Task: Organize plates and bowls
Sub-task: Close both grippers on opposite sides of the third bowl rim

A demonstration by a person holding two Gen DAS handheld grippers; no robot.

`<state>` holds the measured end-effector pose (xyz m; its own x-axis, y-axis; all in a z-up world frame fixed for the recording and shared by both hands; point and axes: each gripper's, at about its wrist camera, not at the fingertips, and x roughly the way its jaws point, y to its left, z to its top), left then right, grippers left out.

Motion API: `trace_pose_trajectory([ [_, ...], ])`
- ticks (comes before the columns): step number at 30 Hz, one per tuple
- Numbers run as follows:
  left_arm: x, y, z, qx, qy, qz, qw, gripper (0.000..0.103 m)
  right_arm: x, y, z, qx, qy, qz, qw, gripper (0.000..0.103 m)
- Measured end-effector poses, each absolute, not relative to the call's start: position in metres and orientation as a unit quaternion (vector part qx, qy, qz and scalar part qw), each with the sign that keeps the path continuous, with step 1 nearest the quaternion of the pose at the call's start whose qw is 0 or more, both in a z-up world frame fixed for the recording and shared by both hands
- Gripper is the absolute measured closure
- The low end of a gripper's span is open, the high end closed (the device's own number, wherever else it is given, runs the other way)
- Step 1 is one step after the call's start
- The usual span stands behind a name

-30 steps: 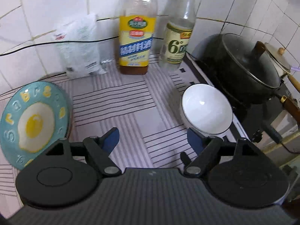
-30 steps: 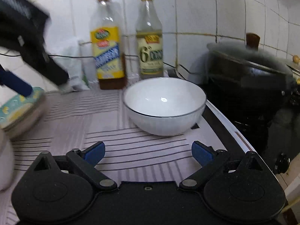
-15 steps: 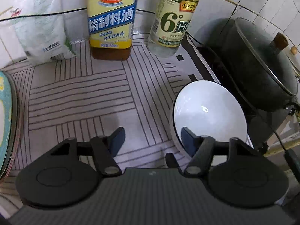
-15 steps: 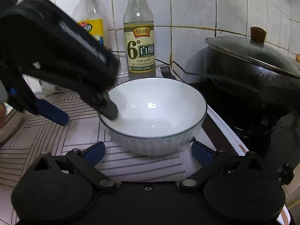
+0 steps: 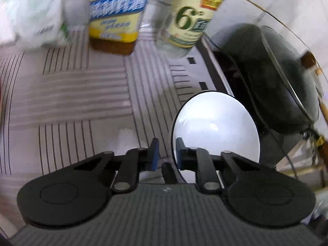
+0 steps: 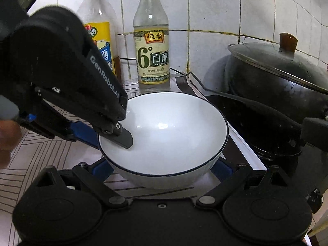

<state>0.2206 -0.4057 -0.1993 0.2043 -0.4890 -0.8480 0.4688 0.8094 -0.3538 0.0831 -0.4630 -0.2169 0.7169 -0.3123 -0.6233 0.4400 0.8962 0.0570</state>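
A white bowl point(image 5: 217, 127) with a thin dark rim stands on the striped counter mat point(image 5: 71, 102), close to the stove. My left gripper point(image 5: 167, 151) is shut on the bowl's left rim, with one finger inside the bowl and the other outside. The right wrist view shows the same grip: the left gripper point(image 6: 102, 136) comes in from the left and pinches the rim of the bowl point(image 6: 170, 135). My right gripper point(image 6: 162, 168) is open. Its blue fingertips sit on either side of the bowl's lower wall, partly hidden by it.
A yellow-labelled bottle point(image 5: 116, 14), a vinegar bottle point(image 6: 151, 55) and a white bag point(image 5: 30, 14) stand at the tiled back wall. A black wok point(image 6: 276, 86) with a glass lid sits on the stove right of the bowl. A hand point(image 6: 6, 139) shows at far left.
My left gripper moved right and down from near the egg-pattern plate to the bowl and closed on its rim. The plate left the view. My right gripper came closer to the bowl.
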Motion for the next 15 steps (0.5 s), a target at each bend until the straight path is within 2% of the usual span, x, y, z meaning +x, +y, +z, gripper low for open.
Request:
trace_pose_trajectory([
  [1,0.221,-0.405,-0.199,-0.015,0.556,-0.311,0.771,0.094,0.082,-0.461,-0.217,0.096,0.316,-0.202,0.922,0.003],
  [10,0.200,-0.391,-0.187,0.040,0.543,-0.311,0.779,0.094,0.068,-0.442,-0.214,0.095,0.305,-0.189,0.928,0.004],
  [15,0.196,-0.370,-0.177,0.038,0.554,-0.301,0.776,0.094,0.058,-0.422,-0.207,0.093,0.296,-0.178,0.934,0.003],
])
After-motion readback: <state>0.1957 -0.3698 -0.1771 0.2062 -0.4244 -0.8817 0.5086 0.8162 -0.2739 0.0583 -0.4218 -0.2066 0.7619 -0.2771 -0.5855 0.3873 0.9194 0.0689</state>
